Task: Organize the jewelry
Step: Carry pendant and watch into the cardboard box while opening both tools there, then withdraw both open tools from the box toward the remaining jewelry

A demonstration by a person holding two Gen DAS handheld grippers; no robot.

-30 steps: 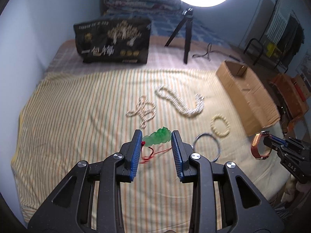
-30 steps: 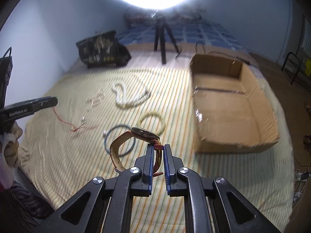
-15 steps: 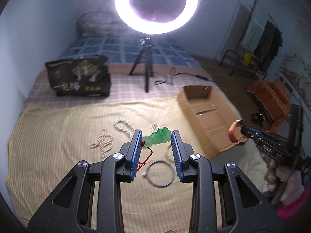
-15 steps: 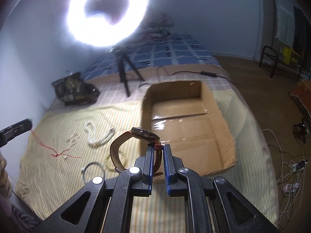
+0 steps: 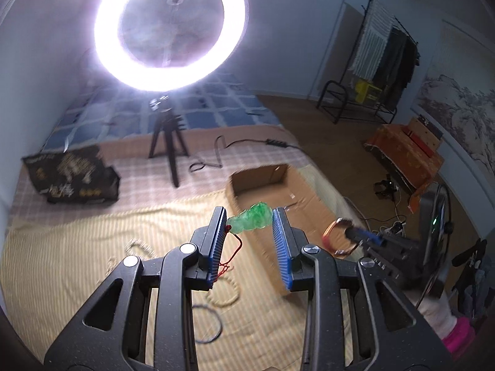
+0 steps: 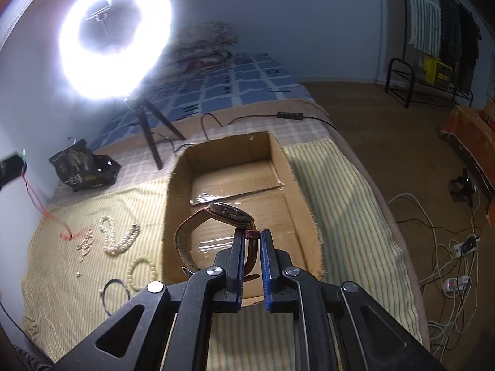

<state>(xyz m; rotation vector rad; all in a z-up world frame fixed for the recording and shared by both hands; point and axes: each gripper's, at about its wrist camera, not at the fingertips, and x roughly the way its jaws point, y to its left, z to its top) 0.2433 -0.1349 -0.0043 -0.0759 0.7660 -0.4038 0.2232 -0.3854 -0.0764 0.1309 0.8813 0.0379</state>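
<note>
The bed [image 6: 349,185], under a yellow striped sheet, fills most of both views, with a blue checked quilt [image 6: 247,83] at its far end. A lit ring light [image 5: 170,26] on a black tripod [image 5: 168,142] stands on the bed behind an open cardboard box [image 6: 303,204], which lies on the sheet with its taped floor showing. A black printed bag [image 5: 72,177] sits near the far left edge. The left gripper [image 5: 250,235] is raised above the sheet just left of the box, jaws partly spread, with a green pendant [image 5: 252,219] spanning the gap between the blue pads and touching both; its red cord [image 5: 233,252] hangs down from the left pad. The right gripper [image 6: 251,255] hangs over the near half of the box, jaws pressed together on the brown strap of a watch [image 6: 230,213], whose dial faces up and whose loop curves out to the left above the box floor. On the sheet left of the box lie a pearl necklace [image 6: 119,236], a smaller bead strand [image 6: 85,244] just beside it, a pale bead bracelet [image 6: 139,273] nearer, and a thin dark bangle [image 6: 116,292] nearest. Cables and power strips [image 6: 454,284] trail on the floor at the right.
</note>
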